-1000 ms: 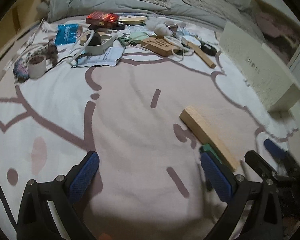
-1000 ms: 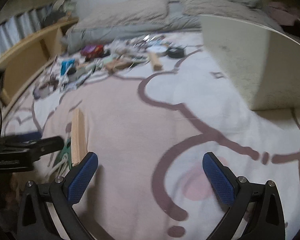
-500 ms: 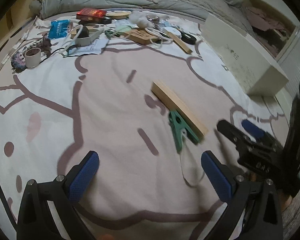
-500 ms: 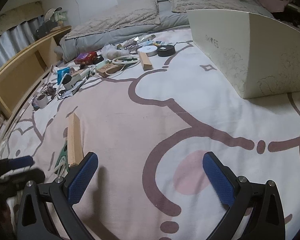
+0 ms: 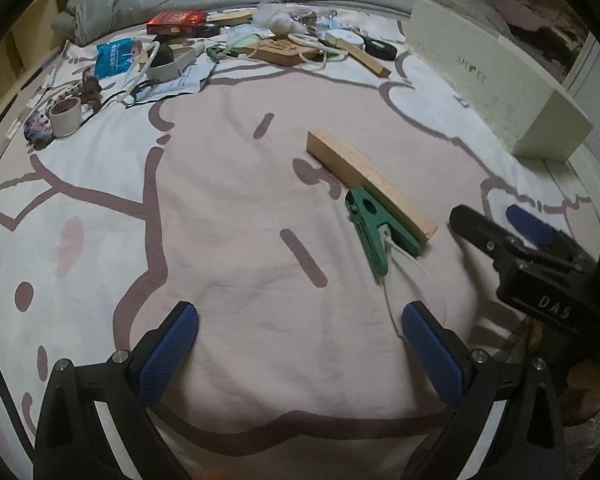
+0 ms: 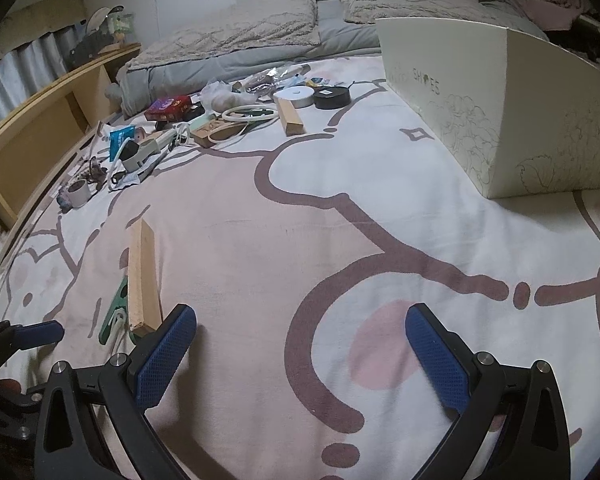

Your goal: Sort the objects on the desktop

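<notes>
The wooden block point(image 5: 370, 184) lies flat on the pink and white blanket point(image 5: 228, 216) that covers the bed. Its long axis runs on a diagonal in the left wrist view, from the far left end to the near right end. In the right wrist view the same block point(image 6: 142, 280) points almost straight away from the camera, and its near end is partly covered by the left blue pad of the right gripper point(image 6: 300, 344).

A green clip point(image 5: 374, 232) lies touching the near side of the block, with its long handles pointing toward the camera. A thin white cord point(image 5: 404, 258) comes out of the clip; where it ends is hard to see.

The left gripper point(image 5: 300, 342) hovers over the blanket near the block, its jaws wide apart and holding nothing. The jaws of the right gripper are also wide apart and empty.

Well beyond the block is a heap of small things: a red box point(image 5: 176, 22), a blue packet point(image 5: 114, 56), a roll of tape point(image 5: 64, 116), a second wooden stick point(image 5: 364, 58). Many of them overlap and I cannot tell them apart. To the right of the block stands a cream shoe box point(image 6: 500, 108); its right part is cut off by the lens edge.
</notes>
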